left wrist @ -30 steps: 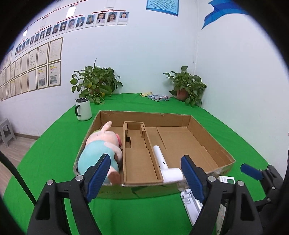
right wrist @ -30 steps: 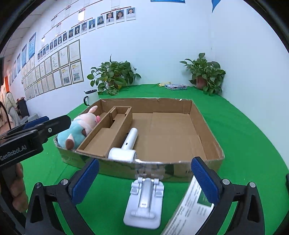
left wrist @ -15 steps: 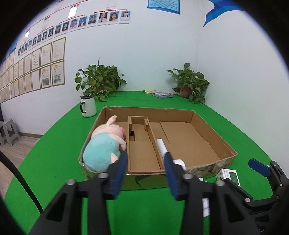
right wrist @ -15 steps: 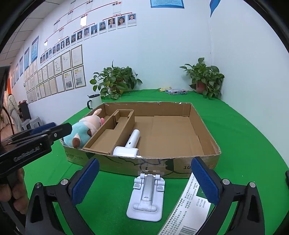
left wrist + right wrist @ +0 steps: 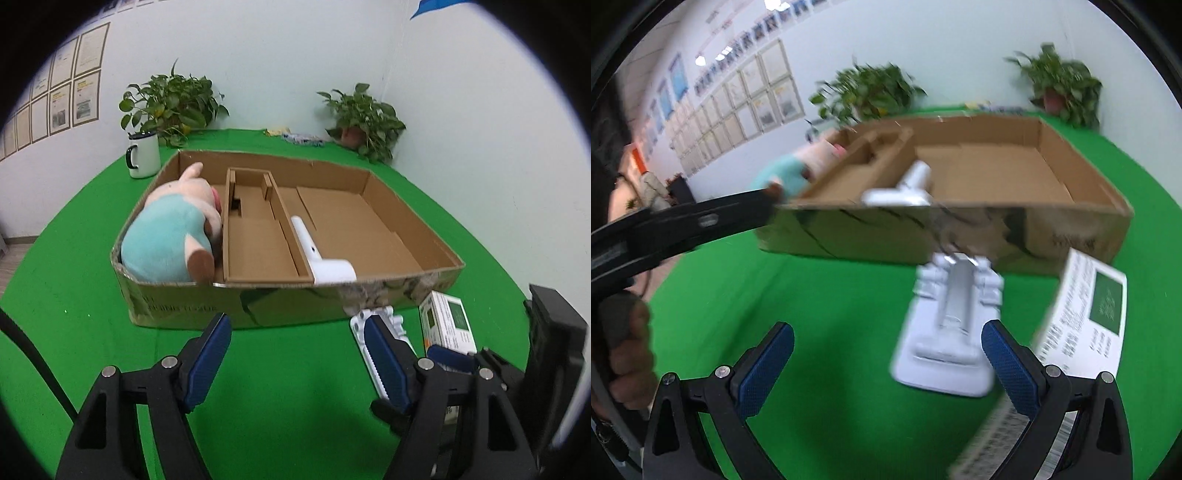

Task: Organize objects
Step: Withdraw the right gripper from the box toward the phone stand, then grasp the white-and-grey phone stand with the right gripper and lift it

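A shallow cardboard box (image 5: 236,304) (image 5: 1071,236) lies on the green table. In it are a plush pig (image 5: 173,232) (image 5: 783,173) at the left, a cardboard insert (image 5: 255,240) and a white handheld device (image 5: 321,258) (image 5: 905,188). A white phone stand (image 5: 949,332) (image 5: 391,321) and a white-and-green carton (image 5: 1082,317) (image 5: 447,321) lie on the table in front of the box. My left gripper (image 5: 299,358) is open and empty, short of the box. My right gripper (image 5: 886,362) is open and empty, low over the table, its right finger beside the stand.
A white mug (image 5: 144,155) stands left of the box. Two potted plants (image 5: 173,103) (image 5: 365,118) and a small packet (image 5: 303,138) stand at the table's far edge by the wall. The left gripper's arm (image 5: 676,225) crosses the right wrist view at the left.
My left gripper narrowed, then opened again and drew back and tilted down. My right gripper moved down and left towards the phone stand; its view is motion-blurred.
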